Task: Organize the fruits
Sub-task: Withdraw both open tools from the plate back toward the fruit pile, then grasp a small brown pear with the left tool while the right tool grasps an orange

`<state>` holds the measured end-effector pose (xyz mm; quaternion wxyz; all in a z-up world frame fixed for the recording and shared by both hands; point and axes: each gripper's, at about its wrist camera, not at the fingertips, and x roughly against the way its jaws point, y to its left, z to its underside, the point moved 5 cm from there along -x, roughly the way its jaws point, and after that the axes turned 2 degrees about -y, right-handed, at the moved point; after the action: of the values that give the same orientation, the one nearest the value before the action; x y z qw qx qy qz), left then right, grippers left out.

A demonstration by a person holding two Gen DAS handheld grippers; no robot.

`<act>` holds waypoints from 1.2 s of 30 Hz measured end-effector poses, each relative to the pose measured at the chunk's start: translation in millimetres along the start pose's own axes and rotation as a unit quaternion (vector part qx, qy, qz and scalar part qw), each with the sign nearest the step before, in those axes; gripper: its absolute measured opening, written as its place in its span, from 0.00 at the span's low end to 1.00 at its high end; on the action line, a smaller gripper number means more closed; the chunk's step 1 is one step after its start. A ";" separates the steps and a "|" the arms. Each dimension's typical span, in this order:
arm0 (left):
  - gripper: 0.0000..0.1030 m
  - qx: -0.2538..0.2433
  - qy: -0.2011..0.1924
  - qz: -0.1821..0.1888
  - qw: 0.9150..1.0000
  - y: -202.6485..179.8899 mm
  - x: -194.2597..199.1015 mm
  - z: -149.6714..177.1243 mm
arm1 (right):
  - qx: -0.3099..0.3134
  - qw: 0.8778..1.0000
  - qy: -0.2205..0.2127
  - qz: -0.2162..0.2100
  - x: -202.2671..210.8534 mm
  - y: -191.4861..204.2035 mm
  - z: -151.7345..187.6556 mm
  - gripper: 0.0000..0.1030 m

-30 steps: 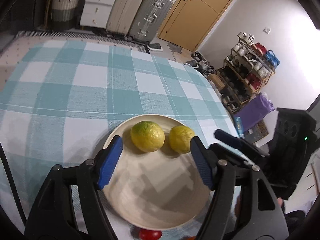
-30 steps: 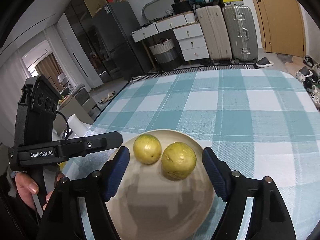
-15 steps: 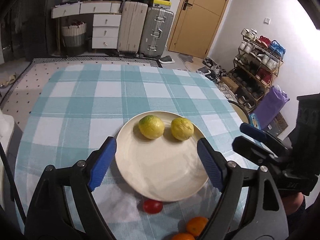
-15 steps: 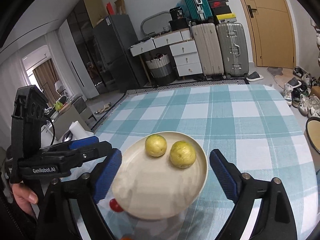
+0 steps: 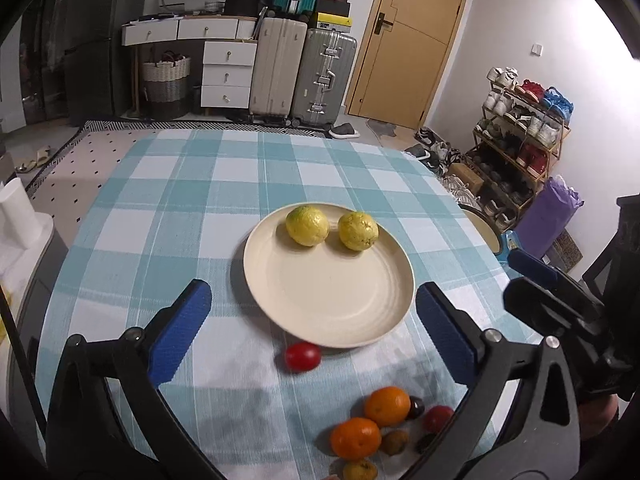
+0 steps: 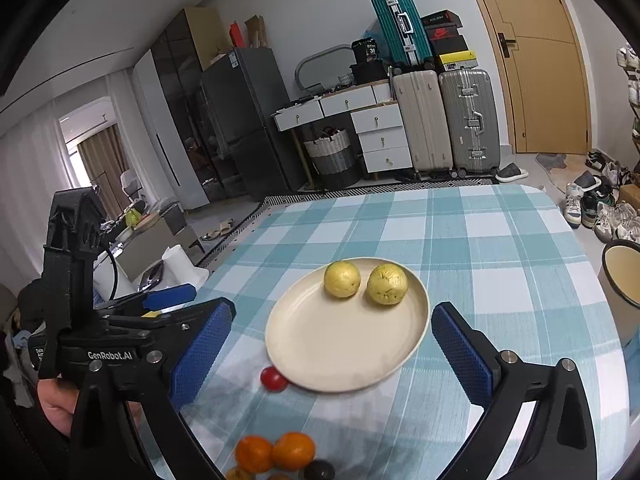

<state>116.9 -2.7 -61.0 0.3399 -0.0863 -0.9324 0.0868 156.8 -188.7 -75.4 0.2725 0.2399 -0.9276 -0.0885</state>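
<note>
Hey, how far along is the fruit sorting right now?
Done: two yellow fruits sit on the cream plate. In hand: nothing; the left gripper and right gripper are both open and empty. Left: a red fruit lies on the cloth at the plate's near edge, and two oranges with a few small dark and brownish fruits wait in a loose cluster nearer the camera.

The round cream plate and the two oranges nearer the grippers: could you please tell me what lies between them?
A small red tomato on checked cloth, touching the plate's near rim, in both wrist views.
</note>
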 end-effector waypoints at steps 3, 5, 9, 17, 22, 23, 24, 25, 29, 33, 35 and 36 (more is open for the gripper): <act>0.99 0.005 0.004 0.002 1.000 1.1 6.2 9.5 | 0.003 1.000 -0.005 0.001 10.6 5.3 6.4 1.00; 0.99 0.006 0.005 0.004 1.000 1.5 11.6 17.3 | 0.003 1.000 -0.007 0.002 16.8 7.6 10.3 1.00; 0.99 0.006 0.009 0.005 1.000 2.3 20.1 33.0 | 0.003 1.000 -0.021 0.004 32.6 13.2 19.2 1.00; 0.99 0.014 0.034 0.012 0.999 7.1 23.5 69.2 | 0.003 0.999 -0.033 0.013 51.3 18.7 32.7 1.00; 0.99 0.009 0.056 0.015 0.998 5.9 20.6 96.2 | 0.005 0.999 -0.033 0.020 56.4 21.0 41.3 1.00; 0.99 0.008 0.059 0.016 0.998 5.7 18.9 100.1 | 0.006 0.999 -0.033 0.021 57.0 20.8 42.3 1.00; 0.99 0.006 0.064 0.017 0.998 4.4 17.7 105.3 | 0.006 0.999 -0.031 0.024 57.6 20.8 44.3 1.00; 0.99 0.005 0.069 0.019 0.997 3.5 16.1 110.7 | 0.006 0.999 -0.030 0.025 57.9 21.0 45.6 1.00; 0.99 0.002 0.083 0.029 0.996 0.1 11.8 126.5 | 0.000 0.999 -0.022 0.026 57.2 20.9 52.3 1.00; 0.99 -0.006 0.094 0.037 0.995 -5.6 8.1 137.7 | 0.000 1.000 -0.017 0.024 56.5 22.6 55.7 1.00; 0.99 -0.011 0.097 0.040 0.994 -8.1 6.8 142.8 | 0.001 1.000 -0.016 0.025 57.2 23.6 56.8 1.00; 0.99 -0.012 0.099 0.041 0.994 -8.9 6.3 144.5 | 0.001 1.000 -0.016 0.025 57.2 23.8 57.1 1.00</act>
<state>17.5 -24.8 -164.1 0.4256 -0.1371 -0.8908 0.0803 74.0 -194.2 -89.6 0.2599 0.2158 -0.9374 -0.0851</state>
